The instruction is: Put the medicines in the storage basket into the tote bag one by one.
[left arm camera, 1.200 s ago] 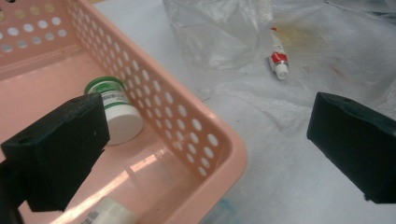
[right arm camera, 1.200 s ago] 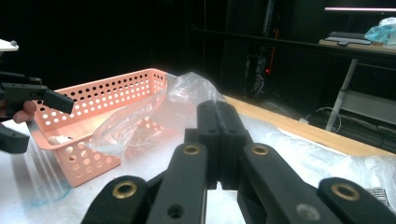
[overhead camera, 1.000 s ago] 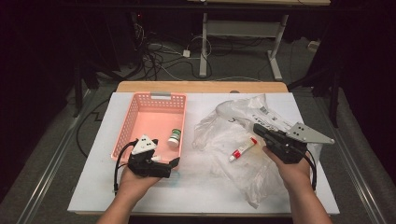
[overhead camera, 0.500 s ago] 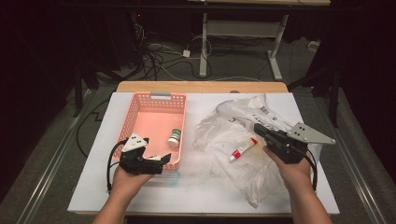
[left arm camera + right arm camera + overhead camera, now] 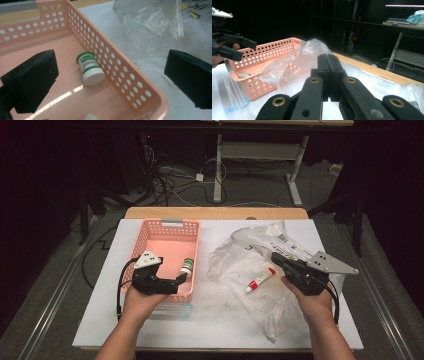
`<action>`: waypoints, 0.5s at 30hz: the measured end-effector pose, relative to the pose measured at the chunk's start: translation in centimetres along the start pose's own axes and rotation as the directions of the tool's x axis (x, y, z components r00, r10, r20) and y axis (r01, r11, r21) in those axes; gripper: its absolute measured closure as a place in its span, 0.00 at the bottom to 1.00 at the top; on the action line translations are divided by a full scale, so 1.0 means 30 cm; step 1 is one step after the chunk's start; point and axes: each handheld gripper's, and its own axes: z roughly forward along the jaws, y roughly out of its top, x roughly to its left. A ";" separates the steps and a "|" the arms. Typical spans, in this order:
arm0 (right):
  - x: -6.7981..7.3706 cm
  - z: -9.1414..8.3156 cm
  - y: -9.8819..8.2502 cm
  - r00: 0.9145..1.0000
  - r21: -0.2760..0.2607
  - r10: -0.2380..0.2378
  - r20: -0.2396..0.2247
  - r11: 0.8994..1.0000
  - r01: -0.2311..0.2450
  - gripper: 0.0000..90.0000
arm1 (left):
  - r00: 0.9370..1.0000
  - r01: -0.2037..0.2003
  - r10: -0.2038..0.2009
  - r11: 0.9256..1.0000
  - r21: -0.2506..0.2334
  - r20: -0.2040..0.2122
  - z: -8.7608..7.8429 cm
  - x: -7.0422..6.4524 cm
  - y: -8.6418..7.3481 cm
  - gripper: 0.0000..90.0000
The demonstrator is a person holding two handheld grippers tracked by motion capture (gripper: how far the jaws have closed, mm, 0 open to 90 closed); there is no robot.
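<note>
At the left of the high view the left gripper (image 5: 181, 278) hovers over the near right corner of the pink basket (image 5: 145, 237), its jaws spread wide and empty — in the left gripper view the two black jaws stand far apart, one over the basket floor, the other outside the perforated wall above the white table (image 5: 110, 17). Between them, on the basket floor against the right wall, lies a small white bottle (image 5: 89, 68) with a green label, on its side and untouched. Right of the basket, a crumpled clear plastic bag (image 5: 260, 270) spreads across the table, and a white tube with a red cap (image 5: 260, 280) lies inside it, near the right gripper's tip. The right gripper (image 5: 329, 75) rests at the bag's right side with its jaws pressed together on nothing — the right gripper view looks along them toward the basket.
</note>
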 end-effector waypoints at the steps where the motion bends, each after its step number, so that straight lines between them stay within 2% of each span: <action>1: 0.000 0.001 0.000 1.000 -0.002 0.001 0.000 1.000 -0.001 1.00 | 1.000 -0.006 0.006 1.000 0.002 -0.006 0.006 0.003 0.012 0.00; 6: -0.001 0.004 -0.002 1.000 -0.002 -0.003 0.000 1.000 0.003 1.00 | 1.000 -0.005 0.005 1.000 0.004 -0.022 0.033 0.026 0.071 0.00; 15: -0.003 0.002 -0.002 1.000 -0.001 0.000 0.001 1.000 0.000 1.00 | 0.999 0.010 -0.007 0.997 0.072 -0.042 0.113 0.075 0.119 0.00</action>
